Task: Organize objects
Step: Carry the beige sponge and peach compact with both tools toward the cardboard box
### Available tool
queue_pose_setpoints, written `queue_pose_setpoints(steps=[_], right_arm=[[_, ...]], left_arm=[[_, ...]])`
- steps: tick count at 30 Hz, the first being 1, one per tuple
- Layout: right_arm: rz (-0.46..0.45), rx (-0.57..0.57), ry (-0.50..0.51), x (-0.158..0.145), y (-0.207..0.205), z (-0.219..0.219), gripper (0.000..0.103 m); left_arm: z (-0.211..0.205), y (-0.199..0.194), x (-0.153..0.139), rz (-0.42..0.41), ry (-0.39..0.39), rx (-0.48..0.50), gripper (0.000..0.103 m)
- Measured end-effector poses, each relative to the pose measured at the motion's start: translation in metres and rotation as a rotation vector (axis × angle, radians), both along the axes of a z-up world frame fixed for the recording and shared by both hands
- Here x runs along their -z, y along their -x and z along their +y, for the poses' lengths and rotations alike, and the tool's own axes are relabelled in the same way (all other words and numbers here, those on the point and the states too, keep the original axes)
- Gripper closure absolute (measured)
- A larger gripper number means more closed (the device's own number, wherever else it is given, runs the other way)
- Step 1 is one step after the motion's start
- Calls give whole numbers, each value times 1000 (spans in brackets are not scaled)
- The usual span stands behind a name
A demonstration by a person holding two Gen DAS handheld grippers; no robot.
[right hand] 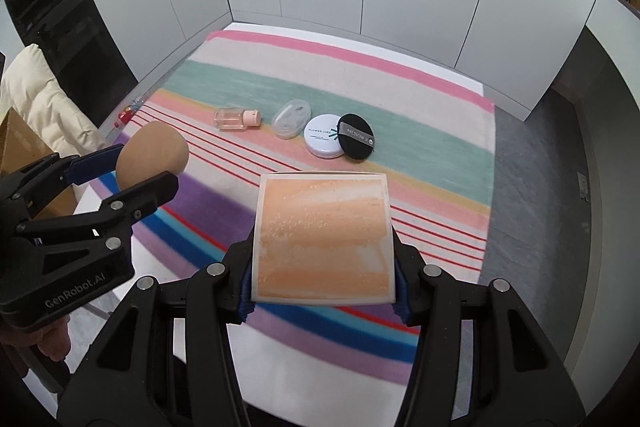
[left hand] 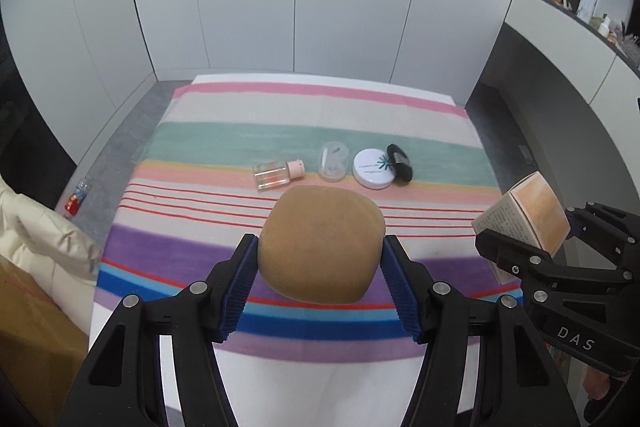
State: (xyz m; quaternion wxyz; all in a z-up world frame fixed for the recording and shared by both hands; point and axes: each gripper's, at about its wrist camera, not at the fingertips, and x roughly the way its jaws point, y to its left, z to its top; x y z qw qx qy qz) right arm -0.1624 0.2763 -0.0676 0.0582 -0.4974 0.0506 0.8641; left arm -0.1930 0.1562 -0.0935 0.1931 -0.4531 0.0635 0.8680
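Above the striped cloth (left hand: 320, 115), left tongs (left hand: 320, 259) clench a rounded tan sponge (left hand: 320, 243), right tongs (right hand: 324, 267) a square peach box (right hand: 324, 231)

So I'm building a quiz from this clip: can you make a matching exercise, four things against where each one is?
Things:
1. brown sponge
2. orange box
3. small bottle
4. black puff

Places:
A. leaning on the white compact
B. between the right gripper pads
C. on its side on the striped cloth
D. between the left gripper pads

Pairs: 1-D, 2-B, 3-C, 4-A
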Motion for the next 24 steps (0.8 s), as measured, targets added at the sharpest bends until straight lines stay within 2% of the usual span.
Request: queue_pose_setpoints(steps=[15,24], right_arm=[[41,-3,-14,-52,-60,-13,49],[54,7,-12,-64,-89,-14,49]], left_arm=[[-13,-61,-50,42,-33,-5,39],[-29,-88,-67,63,-71,-18,39]])
